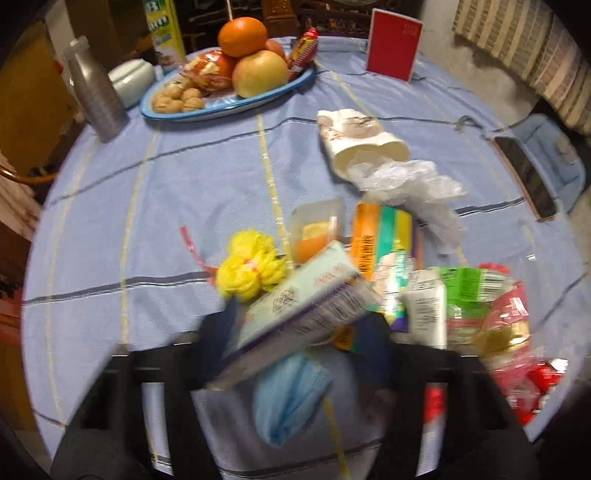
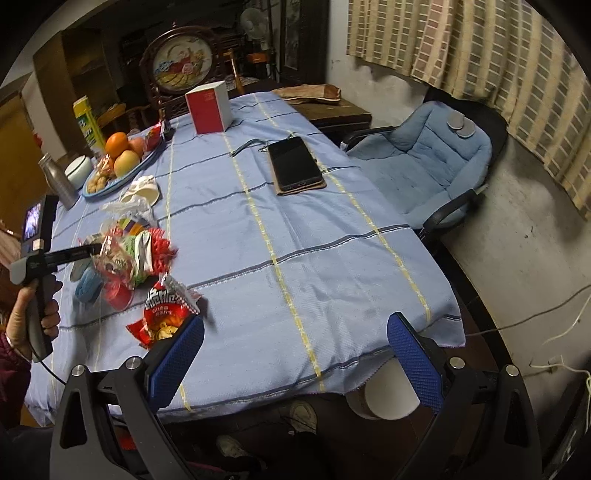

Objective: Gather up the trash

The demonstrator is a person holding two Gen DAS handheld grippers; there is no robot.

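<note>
My left gripper (image 1: 301, 321) is shut on a small pale carton (image 1: 306, 299) that lies tilted between its dark fingers, above a crumpled blue face mask (image 1: 291, 395). Around it lies a trash pile: a yellow net (image 1: 251, 269), a plastic cup with orange bits (image 1: 317, 229), a colourful carton (image 1: 384, 236) and green and red wrappers (image 1: 476, 295). Farther back a paper cup (image 1: 362, 144) lies on its side with a clear plastic bag (image 1: 413, 184). My right gripper (image 2: 295, 354) is open over the table's near edge, nothing between its blue pads (image 2: 181, 362). A red snack packet (image 2: 166, 314) lies just left of it.
A blue-rimmed fruit plate (image 1: 177, 110), a grey bottle (image 1: 96, 92), a red box (image 1: 393, 44) and a green-yellow carton (image 1: 164, 33) stand at the far end. A phone (image 2: 297, 164) lies on the blue cloth (image 2: 295, 229). A blue padded chair (image 2: 424, 166) stands on the right, a white bucket (image 2: 388, 395) below the edge.
</note>
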